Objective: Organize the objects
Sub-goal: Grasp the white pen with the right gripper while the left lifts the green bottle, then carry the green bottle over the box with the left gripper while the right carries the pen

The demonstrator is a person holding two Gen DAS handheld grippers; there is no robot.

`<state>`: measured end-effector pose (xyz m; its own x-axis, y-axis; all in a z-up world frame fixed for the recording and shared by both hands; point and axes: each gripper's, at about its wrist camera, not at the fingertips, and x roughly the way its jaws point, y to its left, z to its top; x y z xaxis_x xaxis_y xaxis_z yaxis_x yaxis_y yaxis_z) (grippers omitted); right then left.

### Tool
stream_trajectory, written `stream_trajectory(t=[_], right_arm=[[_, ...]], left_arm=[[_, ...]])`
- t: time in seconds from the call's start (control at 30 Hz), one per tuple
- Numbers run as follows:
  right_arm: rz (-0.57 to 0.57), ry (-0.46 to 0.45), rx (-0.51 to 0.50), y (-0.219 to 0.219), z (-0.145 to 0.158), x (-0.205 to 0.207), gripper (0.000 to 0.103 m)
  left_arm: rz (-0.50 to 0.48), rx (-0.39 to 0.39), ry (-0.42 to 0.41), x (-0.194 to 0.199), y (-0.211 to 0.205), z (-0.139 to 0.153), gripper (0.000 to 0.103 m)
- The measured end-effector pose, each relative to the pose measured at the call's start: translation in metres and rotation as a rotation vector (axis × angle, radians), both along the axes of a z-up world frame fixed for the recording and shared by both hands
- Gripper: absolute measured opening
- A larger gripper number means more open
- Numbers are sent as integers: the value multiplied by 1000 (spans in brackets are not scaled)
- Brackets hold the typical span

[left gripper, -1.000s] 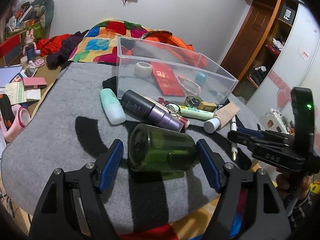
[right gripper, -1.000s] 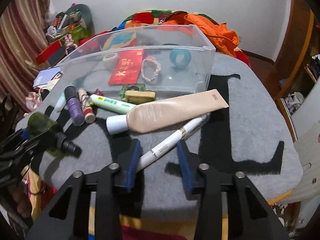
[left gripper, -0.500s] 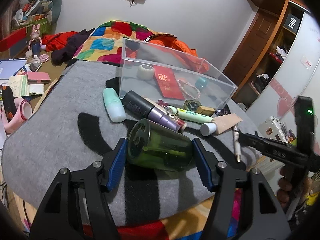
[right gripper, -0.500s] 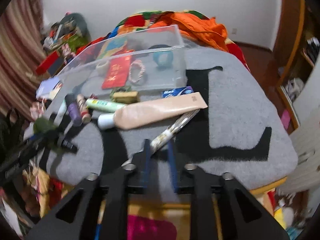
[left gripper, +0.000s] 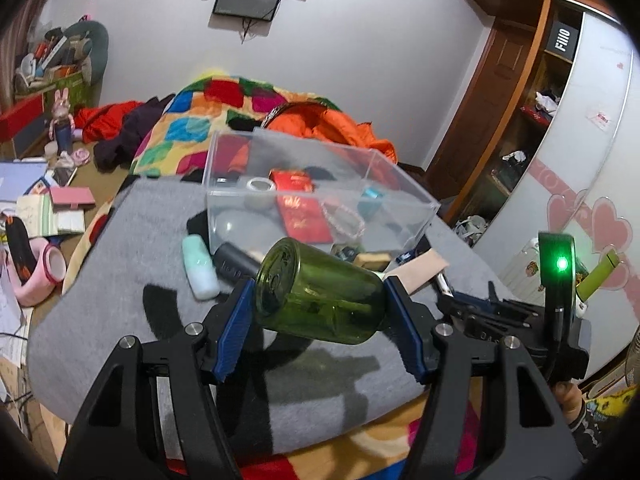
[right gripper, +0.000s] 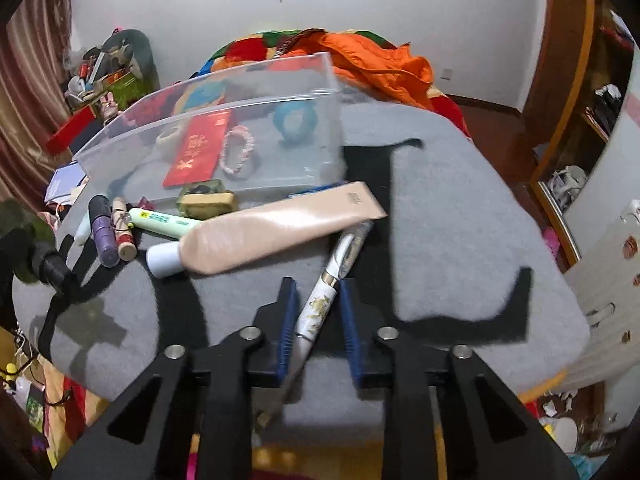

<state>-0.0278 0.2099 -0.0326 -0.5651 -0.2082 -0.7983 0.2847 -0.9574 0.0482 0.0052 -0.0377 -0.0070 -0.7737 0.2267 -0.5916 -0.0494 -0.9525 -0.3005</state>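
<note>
Our left gripper (left gripper: 318,310) clamps the green bottle (left gripper: 320,294) above open mat (left gripper: 132,264); our right gripper (right gripper: 318,312), closing, pinches the white pen (right gripper: 320,304).

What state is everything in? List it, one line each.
Green bottle: on its side, lifted, clamped in the left gripper, whose jaws just closed in.
White pen: pinched by the right gripper, whose jaws just closed on it.
Clear box: open-topped, partly filled.
Beige tube: capped, lying flat.

Home bedroom: patchwork quilt (left gripper: 224,120) on bed, wooden wardrobe (left gripper: 500,112).
</note>
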Motion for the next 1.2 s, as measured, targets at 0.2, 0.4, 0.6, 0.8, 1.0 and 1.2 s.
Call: stream_trajectory(t=[0.2,0.4,0.6,0.8,1.0,1.2], right_arm=[[-42,8,-5,31,6,6,10],[-43,99,-26,40,37,15,10],[38,210,-95,26,81,13,10],[99,266,-126,-2,101,-8,10],[133,270,-136,-24,104,-41,10],[154,253,-151,-44,102,-74,10]], left_arm=[[0,-24,22,-7,7,14,64],[5,-21,35,-16,8,23,64],[31,7,48,-32,-3,33,64],[67,10,51,-52,-15,39,64],[88,6,50,-73,-21,41,64],[97,3,24,-100,-26,35,64]])
